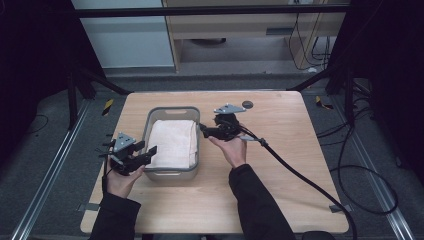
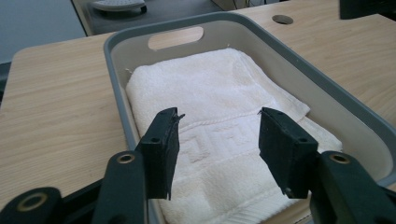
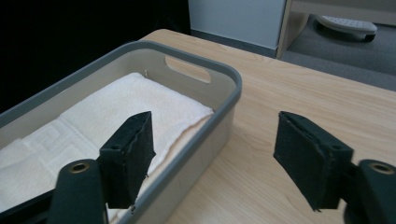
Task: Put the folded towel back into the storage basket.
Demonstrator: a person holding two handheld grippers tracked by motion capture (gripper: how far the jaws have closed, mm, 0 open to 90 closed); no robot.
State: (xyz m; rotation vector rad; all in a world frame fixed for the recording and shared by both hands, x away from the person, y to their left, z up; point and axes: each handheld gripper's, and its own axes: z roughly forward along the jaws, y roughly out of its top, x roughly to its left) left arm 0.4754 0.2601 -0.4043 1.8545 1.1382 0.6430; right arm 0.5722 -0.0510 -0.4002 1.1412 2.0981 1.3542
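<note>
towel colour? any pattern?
Cream-white towel with a woven Greek-key band across it; clearest in the left gripper view.

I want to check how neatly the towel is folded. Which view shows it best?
The left gripper view: the towel lies close up, its folded edges and woven border pattern plain. The high view gives its whole outline in the bin, but small. The right gripper view shows it slantwise, partly behind a jaw.

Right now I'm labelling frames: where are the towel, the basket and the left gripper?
towel (image 1: pixel 172 142), high view, middle of the folded top
basket (image 1: pixel 172 109), high view, far rim
left gripper (image 1: pixel 148 148), high view, between its jaw tips
</note>
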